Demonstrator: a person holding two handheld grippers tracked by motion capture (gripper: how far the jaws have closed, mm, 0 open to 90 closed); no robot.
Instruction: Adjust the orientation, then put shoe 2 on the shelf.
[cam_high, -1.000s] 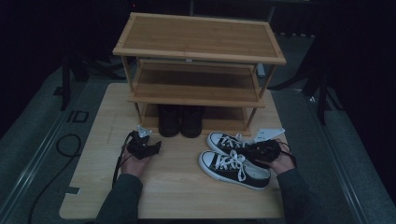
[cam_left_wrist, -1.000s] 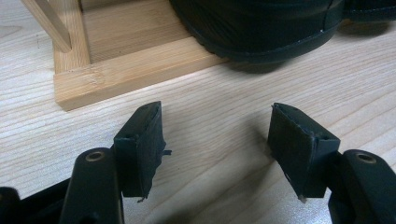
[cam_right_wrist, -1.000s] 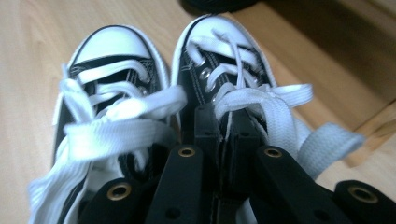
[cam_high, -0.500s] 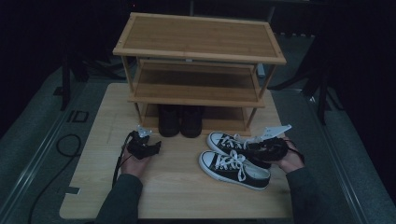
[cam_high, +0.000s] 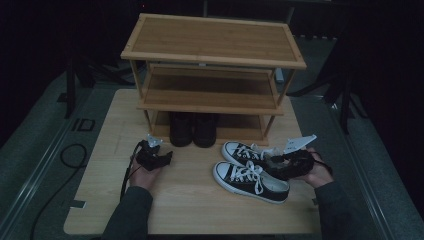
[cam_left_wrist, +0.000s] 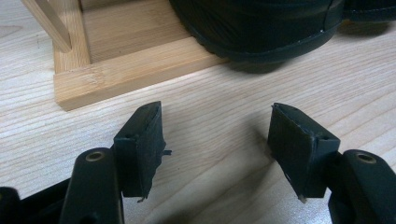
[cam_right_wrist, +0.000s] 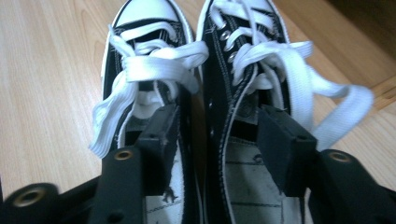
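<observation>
Since a second ago: right gripper drawn slightly back from the rack, jaws just opened, now parted with one jaw inside each sneaker, the two inner walls between them, pads not pressing. Left gripper unmoved, jaws wide apart over bare wood, nothing between.

Nearest: two forearms in dark sleeves, coming in at the table edge. Left hand near the rack's front left foot; right hand at the sneakers' heels, right of the rack's front.

Next: two sneakers, side by side and touching, just before the rack's right front corner, toes angled toward its left. Black canvas, white rubber toe caps and soles, broad flat white laces, metal eyelets, pale printed insoles. One lace loop spilling onto the table on the rack side.

Farther: two black shoes, smooth and rounded, close together on the rack's bottom shelf, toes at the front rail and just ahead of the left gripper. In the way of that shelf's middle.

Farthest: one rack, three bamboo shelves on slim slanted legs, the upper two bare. Table of pale grained wood, rounded corners.
</observation>
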